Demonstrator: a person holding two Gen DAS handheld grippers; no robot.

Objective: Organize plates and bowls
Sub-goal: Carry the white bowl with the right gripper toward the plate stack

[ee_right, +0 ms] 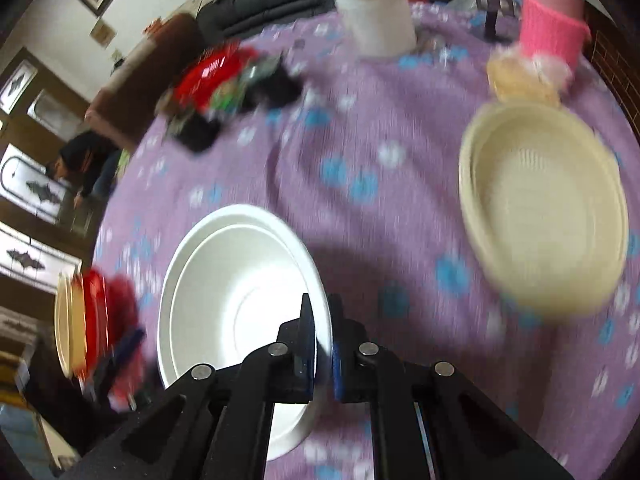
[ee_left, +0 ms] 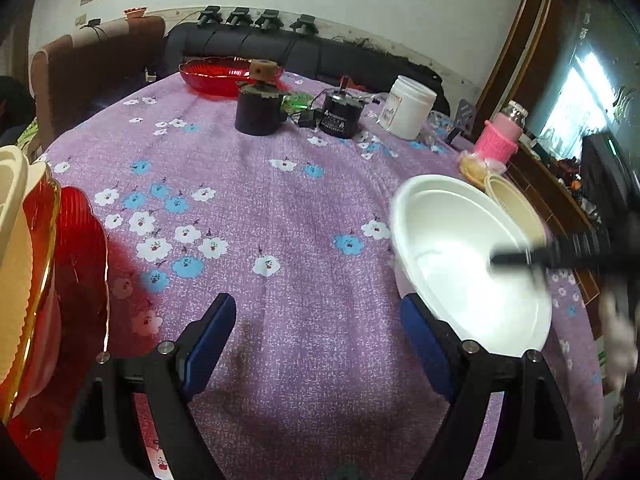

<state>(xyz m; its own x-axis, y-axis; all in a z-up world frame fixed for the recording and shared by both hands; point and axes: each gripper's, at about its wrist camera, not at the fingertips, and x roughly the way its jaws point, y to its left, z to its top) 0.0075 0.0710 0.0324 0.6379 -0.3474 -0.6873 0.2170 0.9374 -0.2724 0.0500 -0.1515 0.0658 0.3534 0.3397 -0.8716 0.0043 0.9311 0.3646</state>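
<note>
My right gripper (ee_right: 322,312) is shut on the rim of a white bowl (ee_right: 240,300) and holds it tilted above the purple flowered tablecloth (ee_right: 360,220). The same white bowl (ee_left: 468,264) shows at the right of the left wrist view, with the right gripper's finger (ee_left: 520,258) across it. My left gripper (ee_left: 316,320) is open and empty over the cloth. A stack of cream and red plates (ee_left: 36,280) stands at its left, also in the right wrist view (ee_right: 84,316). A cream bowl (ee_right: 544,208) lies at the right, also behind the white bowl (ee_left: 516,204).
At the far side stand a red glass dish (ee_left: 220,74), a dark pot (ee_left: 258,110), a black canister (ee_left: 340,114), a white jar (ee_left: 408,106) and a bottle in a pink sleeve (ee_left: 500,138). A cabinet (ee_left: 560,208) borders the table's right edge.
</note>
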